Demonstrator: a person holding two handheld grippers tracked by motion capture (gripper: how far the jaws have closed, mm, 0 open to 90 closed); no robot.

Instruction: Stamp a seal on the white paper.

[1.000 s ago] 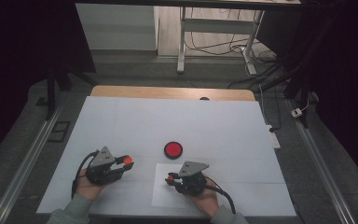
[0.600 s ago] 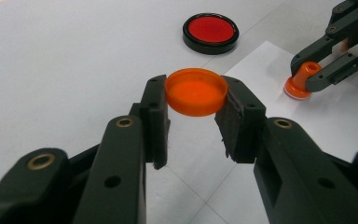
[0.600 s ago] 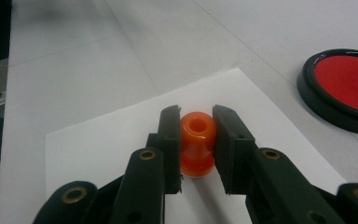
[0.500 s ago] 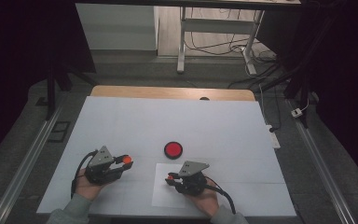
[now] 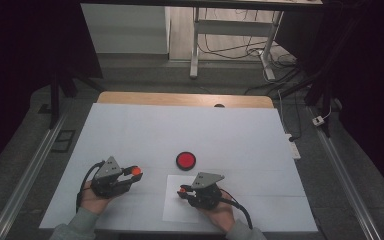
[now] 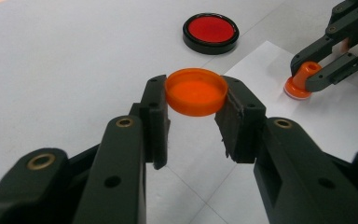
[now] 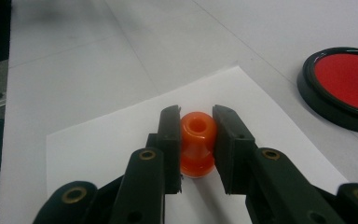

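Note:
My left gripper is shut on an orange round cap, held just above the white table at front left. To its right, my right gripper is shut on the neck of an orange stamp-like knob that stands on a white sheet of paper. A round red pad in a black case lies on the table just beyond the paper, between the two grippers.
The white table top stretches far behind the red pad, ending at a wooden strip. Metal rails run along both sides. A desk frame and cables on the floor lie beyond.

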